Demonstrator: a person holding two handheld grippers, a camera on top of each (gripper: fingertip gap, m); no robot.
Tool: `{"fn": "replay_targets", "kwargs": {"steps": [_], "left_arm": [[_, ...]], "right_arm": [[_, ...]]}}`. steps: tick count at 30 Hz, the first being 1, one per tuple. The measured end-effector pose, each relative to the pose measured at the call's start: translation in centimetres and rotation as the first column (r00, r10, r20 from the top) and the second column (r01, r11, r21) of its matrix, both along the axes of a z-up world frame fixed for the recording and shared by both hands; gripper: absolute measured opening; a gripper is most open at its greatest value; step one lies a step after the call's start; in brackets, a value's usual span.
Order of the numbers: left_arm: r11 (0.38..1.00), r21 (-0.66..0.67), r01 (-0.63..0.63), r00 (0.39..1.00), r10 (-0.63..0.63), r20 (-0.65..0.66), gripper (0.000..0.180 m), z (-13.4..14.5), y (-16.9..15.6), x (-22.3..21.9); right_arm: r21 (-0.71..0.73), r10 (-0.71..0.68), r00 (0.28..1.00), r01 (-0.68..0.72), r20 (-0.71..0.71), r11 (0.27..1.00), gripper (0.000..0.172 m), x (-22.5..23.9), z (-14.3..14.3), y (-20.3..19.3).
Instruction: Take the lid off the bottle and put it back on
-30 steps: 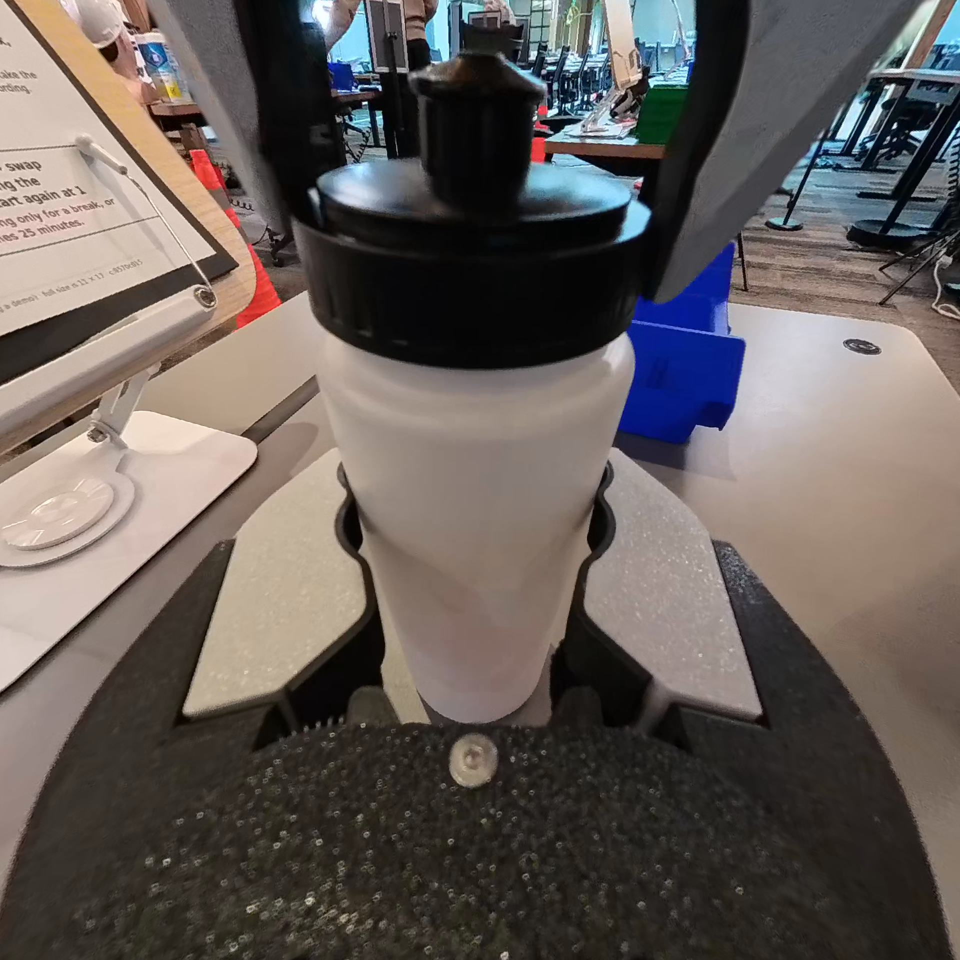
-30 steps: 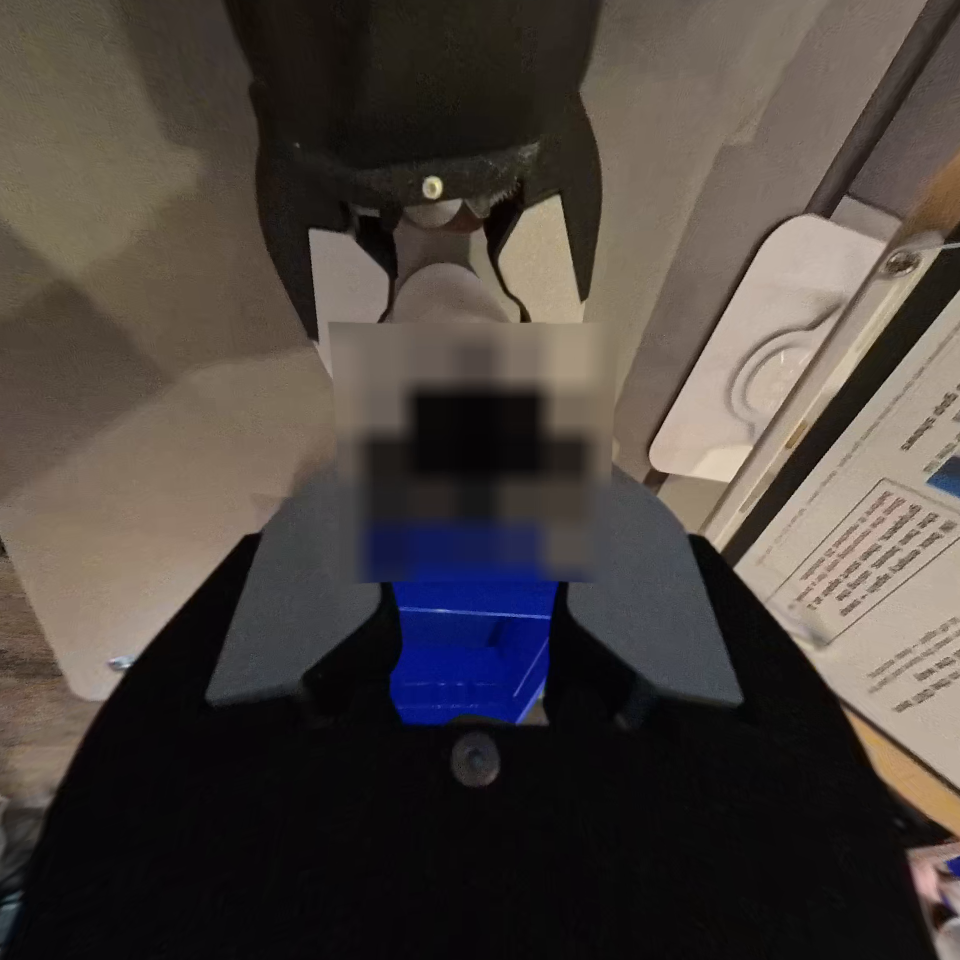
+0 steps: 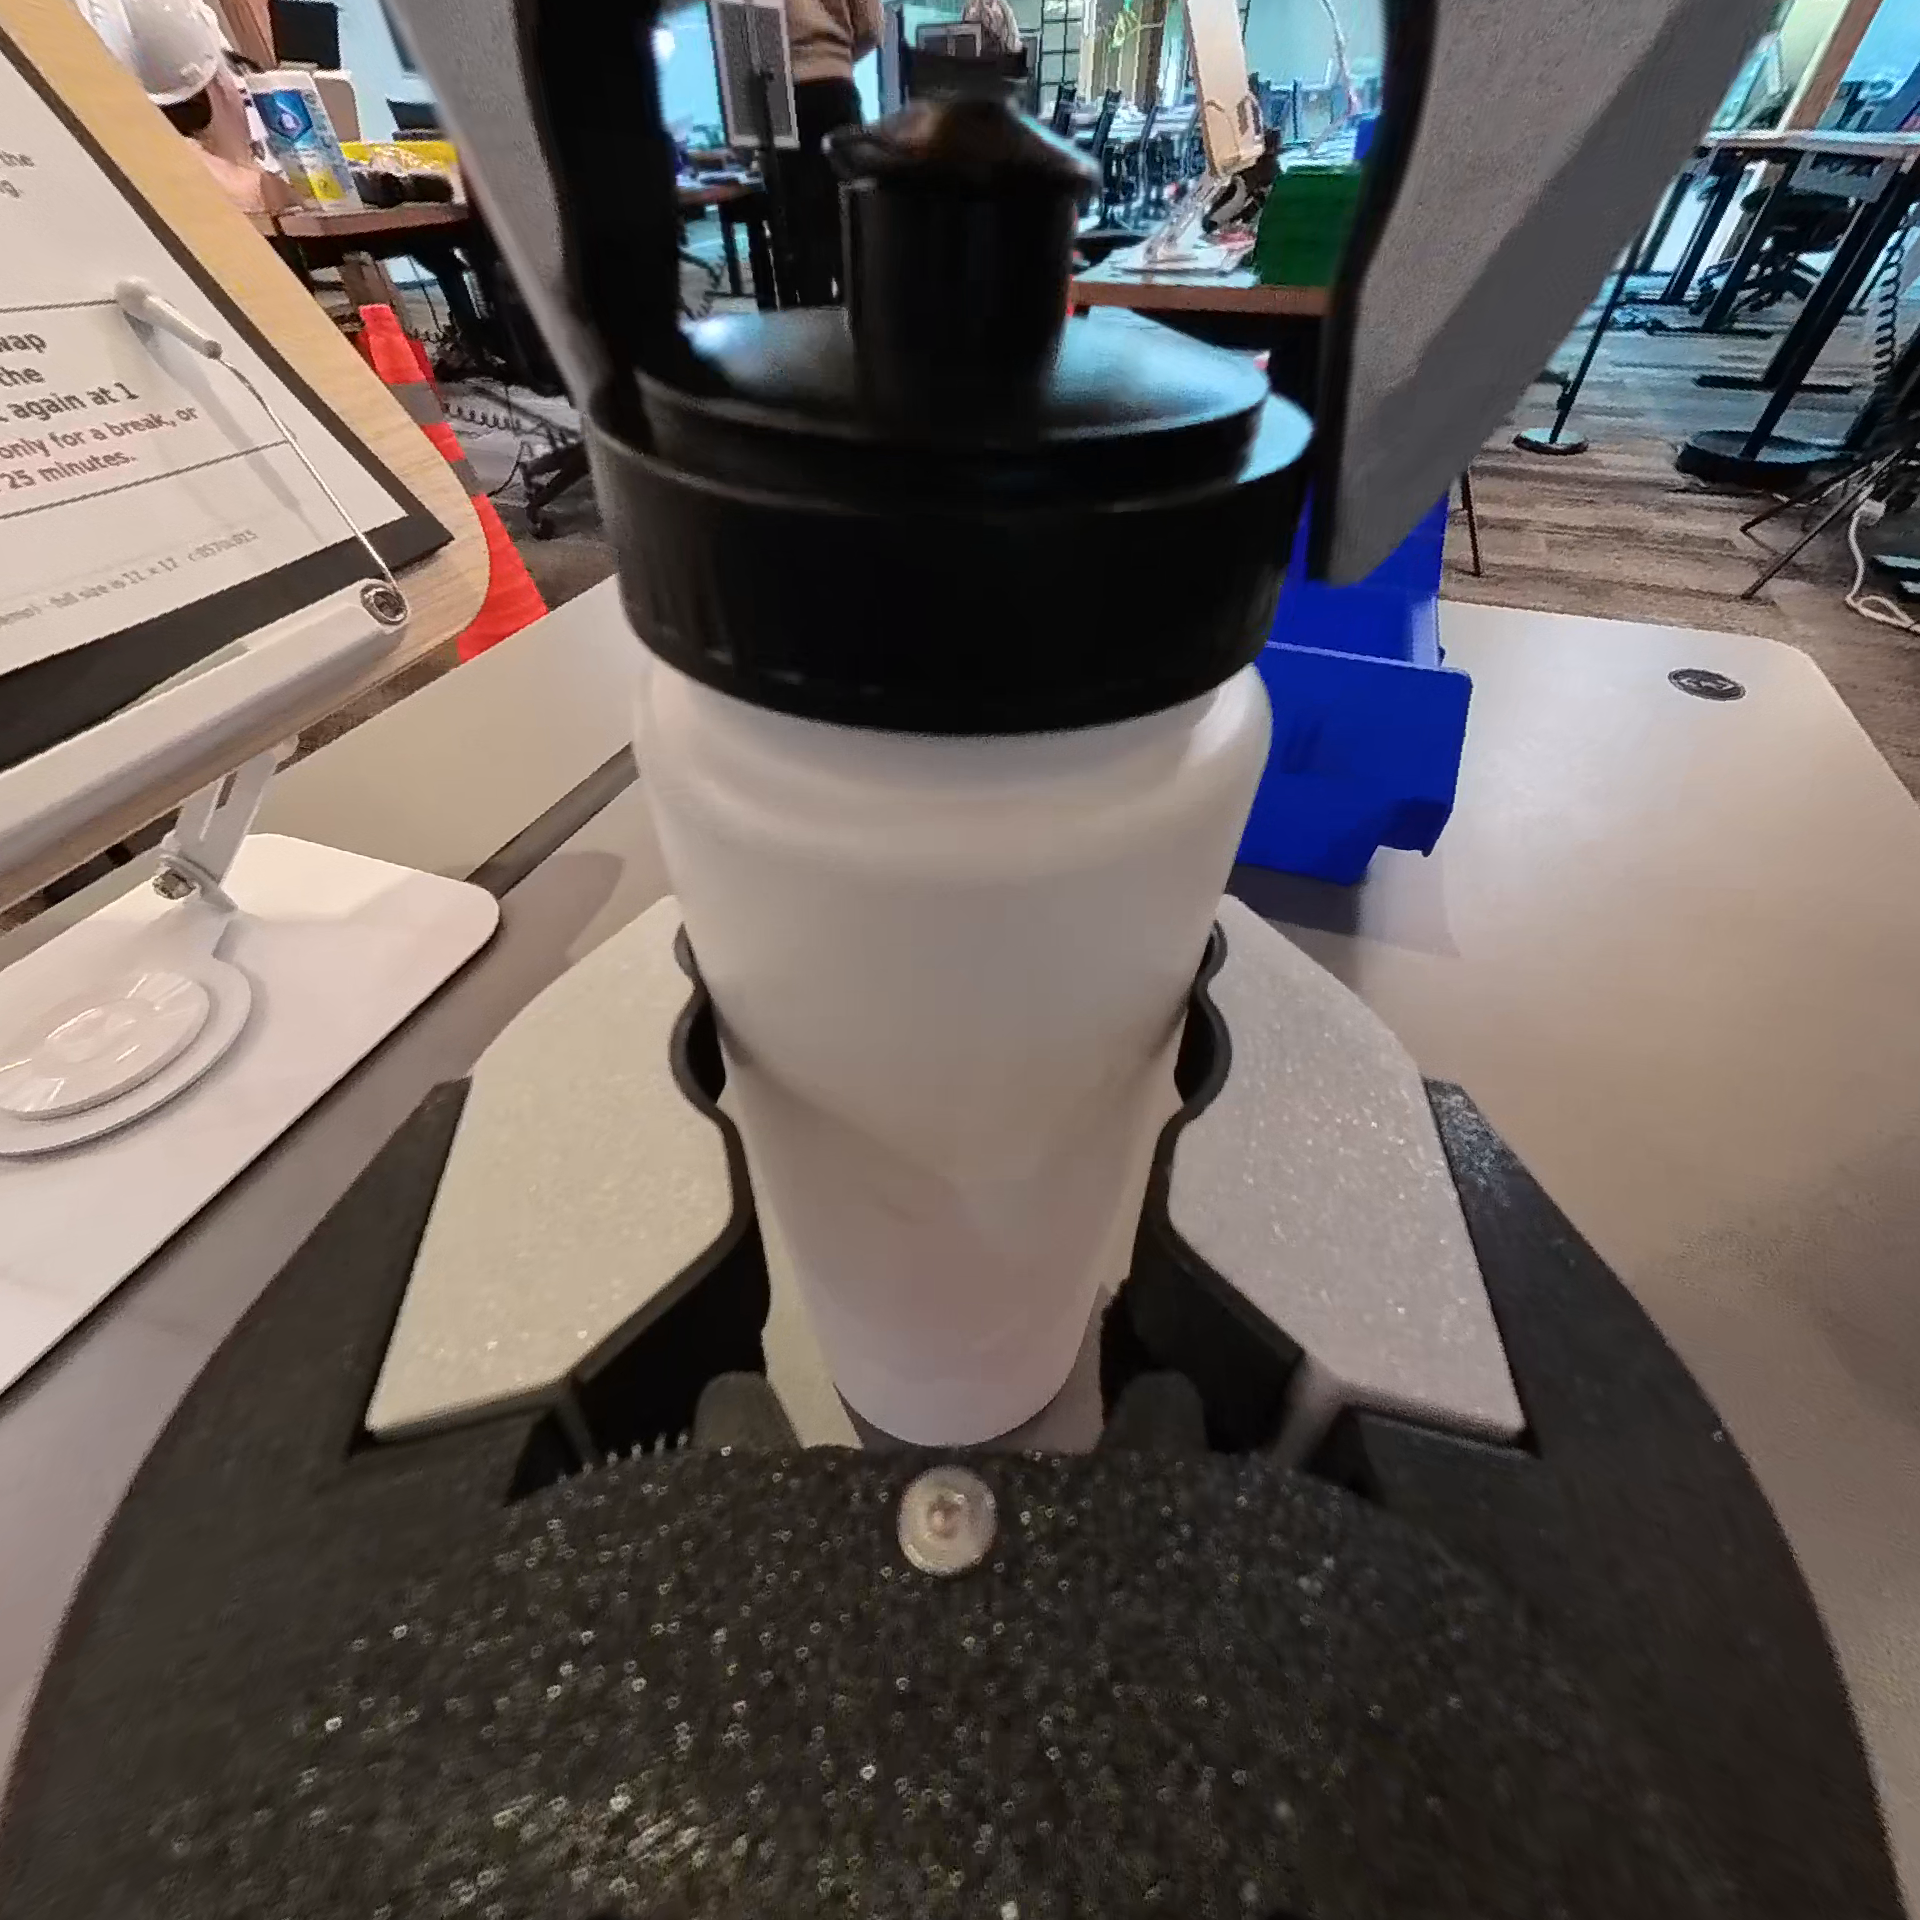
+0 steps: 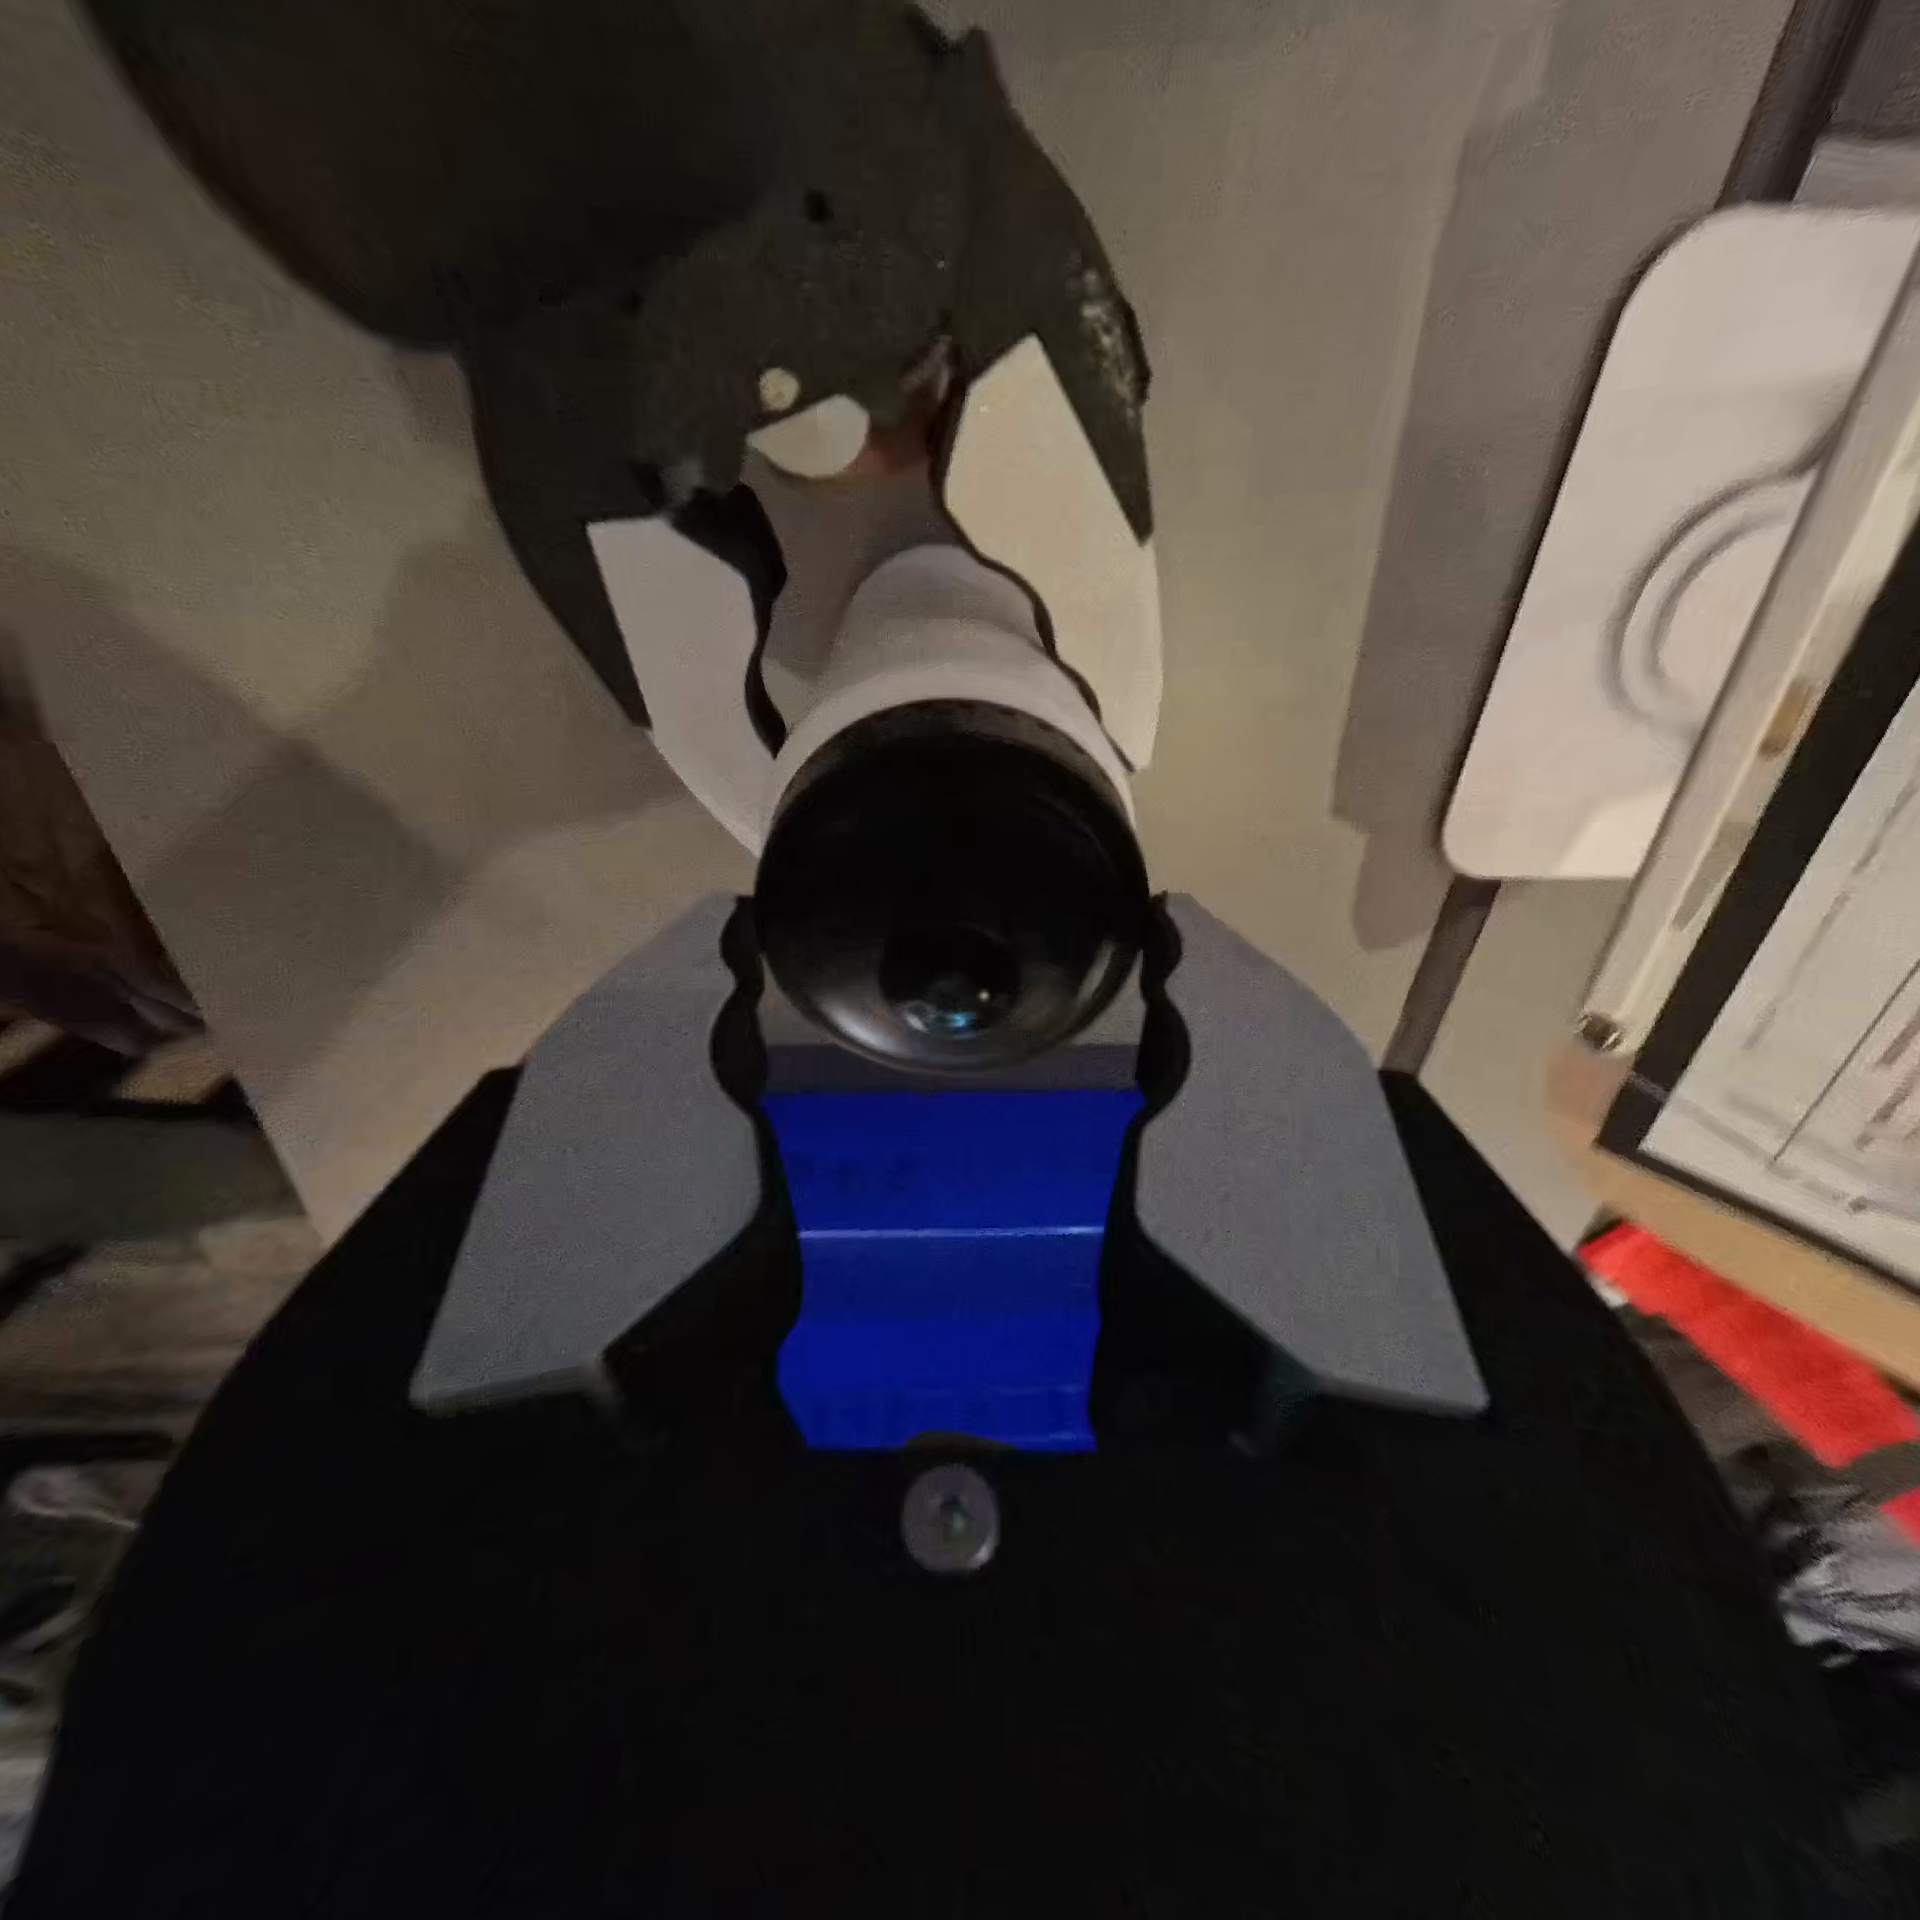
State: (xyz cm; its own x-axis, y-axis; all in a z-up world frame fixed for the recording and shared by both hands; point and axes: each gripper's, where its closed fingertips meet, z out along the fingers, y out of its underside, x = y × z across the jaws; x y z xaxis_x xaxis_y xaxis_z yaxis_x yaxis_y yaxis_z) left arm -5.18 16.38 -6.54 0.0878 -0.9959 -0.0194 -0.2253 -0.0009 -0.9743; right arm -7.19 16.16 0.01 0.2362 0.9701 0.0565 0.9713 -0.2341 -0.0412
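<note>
Left claw (image 3: 951,997) clamps bottle (image 3: 951,935); right claw (image 4: 948,956) straddles lid (image 4: 948,883)

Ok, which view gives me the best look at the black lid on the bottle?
The left wrist view: the black lid shows side-on, seated on the white bottle, with its ribbed rim and spout visible. The right wrist view looks almost straight down onto the lid's top, so its rim is hardly visible.

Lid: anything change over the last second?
The right gripper is clamped on the black lid in both pictures, but its fingers sit turned around the lid compared with before. The lid is on the bottle, which the left gripper still grips.
</note>
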Motion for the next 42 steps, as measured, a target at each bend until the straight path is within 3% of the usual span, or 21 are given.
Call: {"fn": "replay_targets", "kwargs": {"steps": [2,7,10,12,16,19,21,23,24,29,31,33,35,38,41,42], "left_arm": [[1.000,-0.007,-0.005,1.000,0.005,-0.003,0.086,0.0,0.1,-0.1],[1.000,-0.025,-0.002,1.000,0.002,0.009,0.086,0.0,0.3,-0.3],[1.000,-0.020,-0.004,1.000,0.004,0.009,0.086,0.0,0.2,-0.2],[1.000,-0.020,-0.005,1.000,0.005,0.009,0.086,0.0,0.2,-0.2],[1.000,-0.024,-0.005,1.000,0.005,0.013,0.086,0.0,0.3,-0.2],[1.000,-0.022,-0.007,1.000,0.008,0.012,0.086,0.0,0.3,-0.1],[1.000,-0.020,-0.011,1.000,0.011,0.009,0.086,0.0,0.2,-0.1],[1.000,-0.022,-0.012,1.000,0.013,0.008,0.086,0.0,0.2,-0.1],[1.000,-0.022,-0.010,1.000,0.010,0.009,0.086,0.0,0.2,-0.1],[1.000,-0.006,-0.005,1.000,0.005,-0.002,0.086,0.0,-0.1,0.1],[1.000,-0.008,-0.001,1.000,0.001,0.001,0.086,0.0,-0.1,0.2],[1.000,-0.012,-0.001,1.000,0.001,-0.001,0.086,0.0,0.0,0.2],[0.999,-0.037,-0.006,1.000,0.007,0.014,0.086,0.0,0.3,0.0],[0.999,-0.045,-0.001,1.000,0.002,0.022,0.086,0.0,0.4,-0.3],[1.000,-0.025,-0.004,1.000,0.004,0.012,0.086,0.0,0.2,-0.2],[1.000,-0.020,-0.006,1.000,0.006,0.007,0.086,0.0,0.1,-0.2]], "right_arm": [[0.001,0.140,0.990,-0.140,0.008,0.990,0.070,-0.1,0.0,0.2],[0.050,0.144,0.988,-0.141,-0.062,0.989,0.069,-0.9,0.7,0.6],[0.144,-0.001,0.986,0.025,-0.165,0.989,0.094,-1.5,2.4,1.4],[0.146,-0.139,0.961,0.177,-0.240,0.973,0.097,-1.7,3.0,1.4],[0.118,-0.458,0.844,0.503,-0.278,0.856,0.109,-0.8,2.4,1.6],[0.115,-0.578,0.779,0.615,-0.244,0.780,0.110,0.1,1.0,1.7],[0.106,-0.623,0.748,0.656,-0.229,0.748,0.105,0.3,0.1,1.8],[0.002,-0.627,0.739,0.647,-0.248,0.762,0.073,-1.1,-0.2,1.1],[0.007,-0.629,0.739,0.649,-0.241,0.761,0.072,-1.1,0.0,1.0],[0.017,-0.331,0.942,0.332,-0.054,0.943,0.071,-0.6,-0.1,0.4],[0.005,-0.119,0.993,0.119,-0.011,0.993,0.071,-0.4,-0.2,0.3],[0.026,0.121,0.992,-0.122,0.019,0.992,0.071,-0.5,-0.1,0.2],[0.062,0.255,0.966,-0.258,0.052,0.964,0.071,-0.6,0.1,0.6],[0.130,0.285,0.957,-0.291,0.063,0.948,0.071,-1.1,1.4,1.1],[0.135,0.187,0.978,-0.175,-0.090,0.975,0.073,-2.3,3.1,0.4],[0.126,0.166,0.979,-0.150,-0.123,0.981,0.063,-2.2,3.7,0.0]]}}
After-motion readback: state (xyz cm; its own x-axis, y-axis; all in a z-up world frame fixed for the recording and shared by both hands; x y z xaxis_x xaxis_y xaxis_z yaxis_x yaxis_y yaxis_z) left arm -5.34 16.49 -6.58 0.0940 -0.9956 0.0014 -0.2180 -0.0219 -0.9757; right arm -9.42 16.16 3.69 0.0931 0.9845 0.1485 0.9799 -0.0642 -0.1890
